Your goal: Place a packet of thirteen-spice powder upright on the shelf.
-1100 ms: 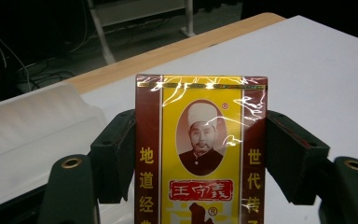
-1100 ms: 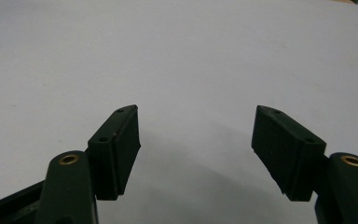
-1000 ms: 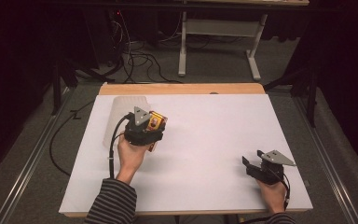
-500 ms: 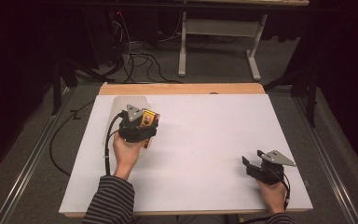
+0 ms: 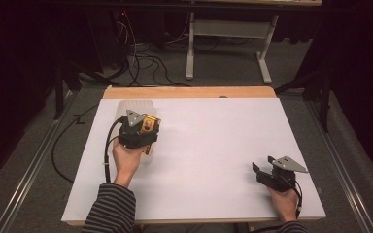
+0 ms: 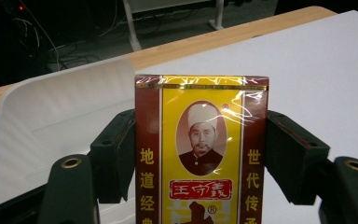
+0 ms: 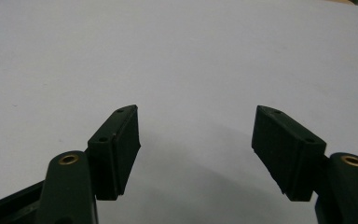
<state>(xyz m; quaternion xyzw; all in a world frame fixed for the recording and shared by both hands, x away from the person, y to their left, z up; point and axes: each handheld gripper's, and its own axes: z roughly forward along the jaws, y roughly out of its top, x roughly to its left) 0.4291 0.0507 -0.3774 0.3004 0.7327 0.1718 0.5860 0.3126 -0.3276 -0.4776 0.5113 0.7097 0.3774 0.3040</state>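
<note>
Yellow box (image 6: 200,154) sits clamped between the left gripper's (image 6: 200,158) jaws.

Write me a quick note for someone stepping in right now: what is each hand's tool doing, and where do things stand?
Left gripper: jaws shut on the yellow and maroon box, held over the near edge of the white tray at the table's far left.
Right gripper: jaws open, nothing between them, low over the white table at the near right.
Done: box picked up.
Left: probably setting it into the tray and letting go.
</note>
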